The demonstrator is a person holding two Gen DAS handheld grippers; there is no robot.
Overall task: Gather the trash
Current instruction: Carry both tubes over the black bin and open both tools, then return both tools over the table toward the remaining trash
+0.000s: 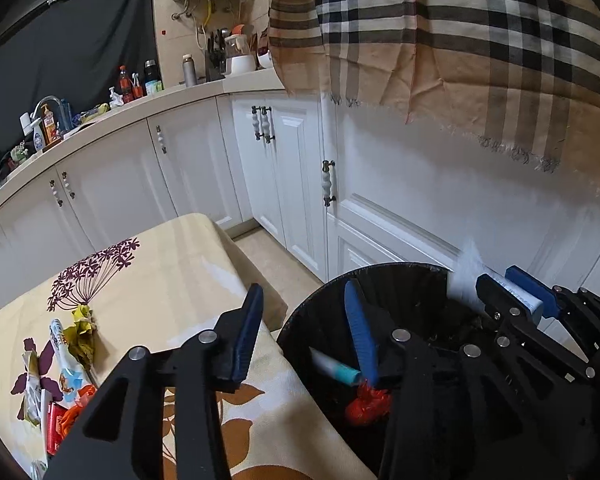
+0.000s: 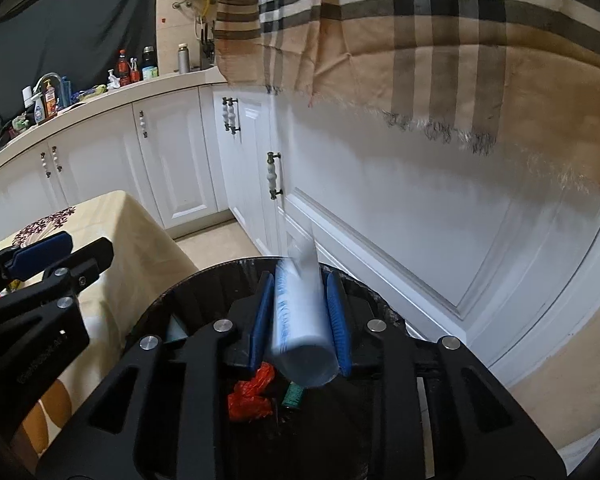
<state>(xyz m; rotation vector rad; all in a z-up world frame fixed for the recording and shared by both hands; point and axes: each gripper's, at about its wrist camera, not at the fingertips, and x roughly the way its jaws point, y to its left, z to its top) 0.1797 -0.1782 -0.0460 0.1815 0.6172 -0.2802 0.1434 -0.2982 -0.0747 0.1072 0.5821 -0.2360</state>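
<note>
My right gripper (image 2: 300, 316) holds a white tube-shaped package (image 2: 300, 320) with blue print between its blue pads, over the black trash bin (image 2: 204, 284). The tube is motion-blurred, so whether it is still clamped is unclear. In the left wrist view that gripper (image 1: 512, 292) sits at the bin's far right rim with the tube (image 1: 468, 276) sticking out. My left gripper (image 1: 304, 332) is open and empty, straddling the table edge and the bin (image 1: 312, 320). Inside the bin lie a red wrapper (image 1: 366, 404) and a white-teal tube (image 1: 336, 368). More wrappers (image 1: 66, 364) lie on the table.
A table with a floral cloth (image 1: 160, 280) stands left of the bin. White cabinets (image 1: 284, 184) run behind, under a cluttered counter (image 1: 100, 116). A plaid cloth (image 1: 460, 40) hangs above on the right. Beige floor (image 1: 268, 252) lies between table and cabinets.
</note>
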